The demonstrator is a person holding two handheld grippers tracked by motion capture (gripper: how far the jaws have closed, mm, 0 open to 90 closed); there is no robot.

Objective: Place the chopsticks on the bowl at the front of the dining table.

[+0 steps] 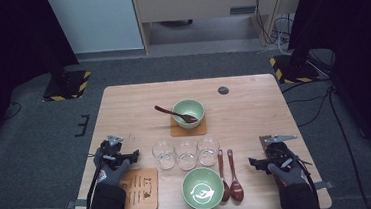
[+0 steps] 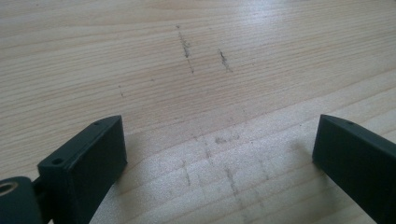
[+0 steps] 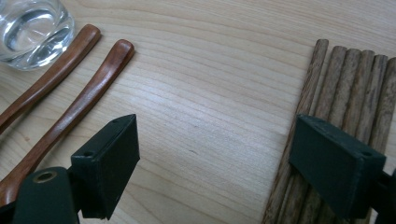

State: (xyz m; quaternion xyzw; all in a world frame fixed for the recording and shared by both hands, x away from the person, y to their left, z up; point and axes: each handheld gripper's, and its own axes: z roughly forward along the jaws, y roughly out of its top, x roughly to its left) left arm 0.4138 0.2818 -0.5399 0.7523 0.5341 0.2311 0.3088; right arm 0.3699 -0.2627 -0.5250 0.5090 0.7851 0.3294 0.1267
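My left gripper (image 2: pixel 218 126) is open over bare wood, with nothing between its jaws. In the high view the left gripper (image 1: pixel 122 154) rests at the table's left side, beside three empty glasses (image 1: pixel 186 153). My right gripper (image 3: pixel 214 123) is also open and empty, low over the table. A bundle of several brown wooden chopsticks (image 3: pixel 345 79) lies under its right jaw. Two wooden spoons (image 3: pixel 93 88) lie beyond its left jaw, next to a glass (image 3: pixel 32 28). In the high view the right gripper (image 1: pixel 256 163) sits near the front right, by the chopsticks (image 1: pixel 265 142).
A green bowl (image 1: pixel 202 189) stands at the front middle, with the two spoons (image 1: pixel 229 174) to its right. Another green bowl (image 1: pixel 189 112) with a spoon in it sits on a coaster (image 1: pixel 174 132) farther back. A wooden board (image 1: pixel 141 189) lies front left.
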